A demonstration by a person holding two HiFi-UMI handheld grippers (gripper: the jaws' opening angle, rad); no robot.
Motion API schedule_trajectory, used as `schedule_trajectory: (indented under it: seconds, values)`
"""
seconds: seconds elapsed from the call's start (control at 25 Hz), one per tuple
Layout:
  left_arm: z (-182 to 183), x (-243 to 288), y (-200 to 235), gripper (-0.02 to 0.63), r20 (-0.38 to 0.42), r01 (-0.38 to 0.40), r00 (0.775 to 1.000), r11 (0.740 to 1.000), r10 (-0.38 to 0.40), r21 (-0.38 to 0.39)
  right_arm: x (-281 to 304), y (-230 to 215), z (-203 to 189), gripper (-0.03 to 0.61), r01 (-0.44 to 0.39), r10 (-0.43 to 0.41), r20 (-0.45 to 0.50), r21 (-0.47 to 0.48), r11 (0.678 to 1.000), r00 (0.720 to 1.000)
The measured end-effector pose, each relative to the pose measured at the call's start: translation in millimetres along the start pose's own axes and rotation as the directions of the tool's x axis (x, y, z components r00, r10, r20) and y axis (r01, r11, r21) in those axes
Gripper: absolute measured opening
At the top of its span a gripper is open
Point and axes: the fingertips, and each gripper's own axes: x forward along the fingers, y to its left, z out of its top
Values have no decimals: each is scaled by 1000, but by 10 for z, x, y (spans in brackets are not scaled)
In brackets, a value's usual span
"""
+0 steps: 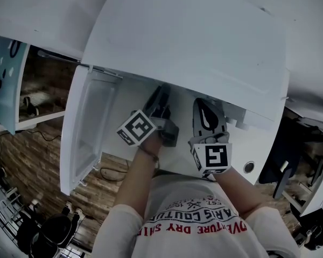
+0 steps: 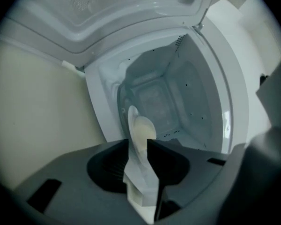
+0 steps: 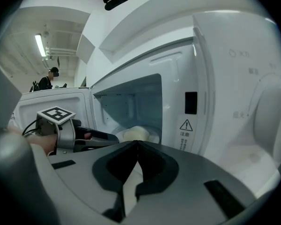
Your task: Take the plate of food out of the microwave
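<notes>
The white microwave (image 1: 194,36) stands with its door (image 1: 89,128) swung open to the left. In the left gripper view a white plate (image 2: 132,121) with pale food (image 2: 144,129) shows edge-on at the mouth of the cavity. My left gripper (image 2: 138,143) is shut on the plate's near rim. From the right gripper view the plate (image 3: 138,134) lies on the cavity floor, and the left gripper (image 3: 107,138) reaches in to it. My right gripper (image 3: 136,143) hangs just outside the opening, jaws shut on nothing. From the head view both grippers, left (image 1: 160,104) and right (image 1: 206,112), point under the microwave's top.
The control panel (image 3: 253,102) is to the right of the opening, with a warning label (image 3: 186,125) on the frame. The open door flanks my left gripper. Wooden floor with cables (image 1: 37,144) lies below left. A person (image 3: 51,74) stands far behind.
</notes>
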Motion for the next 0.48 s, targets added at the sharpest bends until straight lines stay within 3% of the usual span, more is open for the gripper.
schedule_trajectory:
  seconds: [0.16,0.36,0.48]
  values:
    - [-55,28,23,103,-25,-6,1000,999,5,-36,1,12,2,12,-1,1,5,-4,1000,1000]
    - [-84,44,107,74,-25,-34,999,980,30,-195,-24,44,-21,12,0,0,2,1,1000,1000]
    - [-85,50,103,58,-33,-40,999,971,33,-234,-42,48,-20,12,7,-7,2,2,1000,1000]
